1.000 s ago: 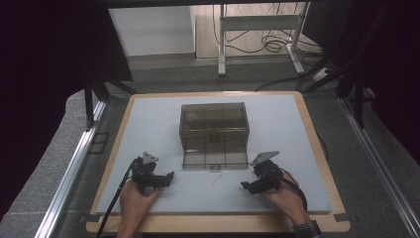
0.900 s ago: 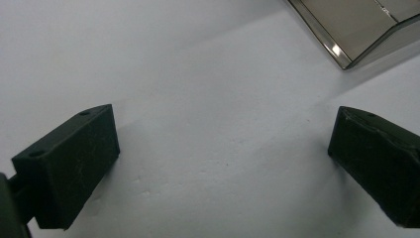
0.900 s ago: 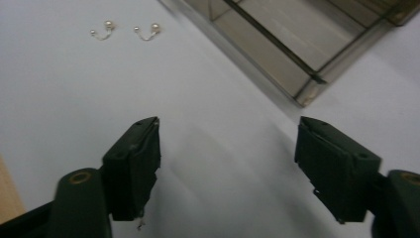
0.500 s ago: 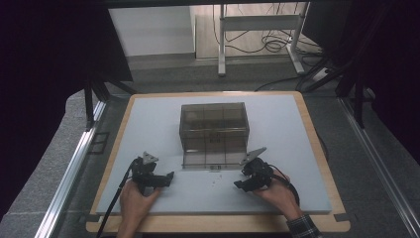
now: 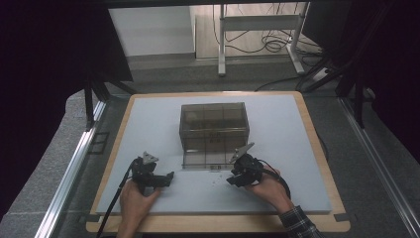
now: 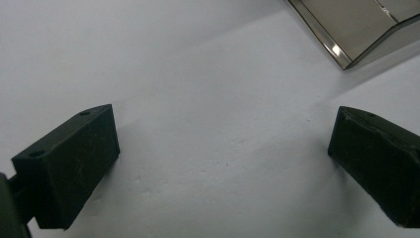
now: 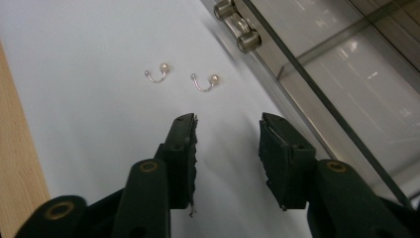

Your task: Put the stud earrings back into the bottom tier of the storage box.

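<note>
Just beyond both tongs, on the white mat [image 5: 148, 124]: a smoked clear box [image 5: 214, 124] with compartments, its door flap [image 5: 210, 159] folded down flat toward the person, hinge knobs [image 7: 237, 26] close off the right tongs' tips.

Left tongs [image 5: 171, 176]: jaws spread wide, nothing between them, bare mat below, a corner of the flap off to the far side.

Right tongs [image 7: 228, 126]: jaws narrowed partway, just been closing, nothing pinched yet, only mat in the gap.

Ahead of the right tips and slightly toward the wooden edge [image 7: 17, 148]: two small pearl earrings [image 7: 203, 82] on curved hooks, lying side by side, near each other but apart, beside the flap's edge.

Probably lining up a pick of the nearer earring. Best to go in low and square, one jaw either side of the pearl rather than the thin wire. Close slowly, tips kept against the mat. Worth staying clear of the second earring and the flap's rim. Easily flicked away if nudged.
</note>
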`<state>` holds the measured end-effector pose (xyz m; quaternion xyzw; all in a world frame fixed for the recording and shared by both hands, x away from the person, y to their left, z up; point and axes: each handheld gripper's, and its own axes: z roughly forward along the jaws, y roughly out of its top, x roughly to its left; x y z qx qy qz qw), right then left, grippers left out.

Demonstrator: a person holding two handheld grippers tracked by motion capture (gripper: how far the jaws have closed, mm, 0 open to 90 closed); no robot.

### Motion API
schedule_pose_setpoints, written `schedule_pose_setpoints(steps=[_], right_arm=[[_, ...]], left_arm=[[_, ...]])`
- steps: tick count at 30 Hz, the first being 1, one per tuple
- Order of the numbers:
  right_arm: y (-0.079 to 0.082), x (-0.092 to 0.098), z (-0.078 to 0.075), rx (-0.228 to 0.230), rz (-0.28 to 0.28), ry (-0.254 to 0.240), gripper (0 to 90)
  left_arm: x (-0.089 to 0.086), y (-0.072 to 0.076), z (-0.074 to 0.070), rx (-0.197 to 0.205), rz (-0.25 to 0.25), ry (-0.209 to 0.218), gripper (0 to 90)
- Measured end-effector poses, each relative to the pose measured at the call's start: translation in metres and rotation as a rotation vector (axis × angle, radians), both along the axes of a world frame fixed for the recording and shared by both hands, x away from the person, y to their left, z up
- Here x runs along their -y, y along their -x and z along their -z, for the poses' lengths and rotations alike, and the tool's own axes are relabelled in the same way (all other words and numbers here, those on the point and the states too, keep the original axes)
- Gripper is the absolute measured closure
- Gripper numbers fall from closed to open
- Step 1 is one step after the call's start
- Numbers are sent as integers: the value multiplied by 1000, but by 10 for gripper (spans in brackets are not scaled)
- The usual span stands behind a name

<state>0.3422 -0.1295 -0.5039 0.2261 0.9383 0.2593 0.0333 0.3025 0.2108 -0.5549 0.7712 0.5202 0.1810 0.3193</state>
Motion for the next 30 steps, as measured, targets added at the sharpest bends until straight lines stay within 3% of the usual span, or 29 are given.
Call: schedule_pose_setpoints(steps=[15,30], right_arm=[[-12,-27,-3,-32,-68,10,738],[-15,-48,5,17,-108,100,754]], left_arm=[[0,0,0,-1,-3,3,0],[0,0,0,-3,0,-1,0]])
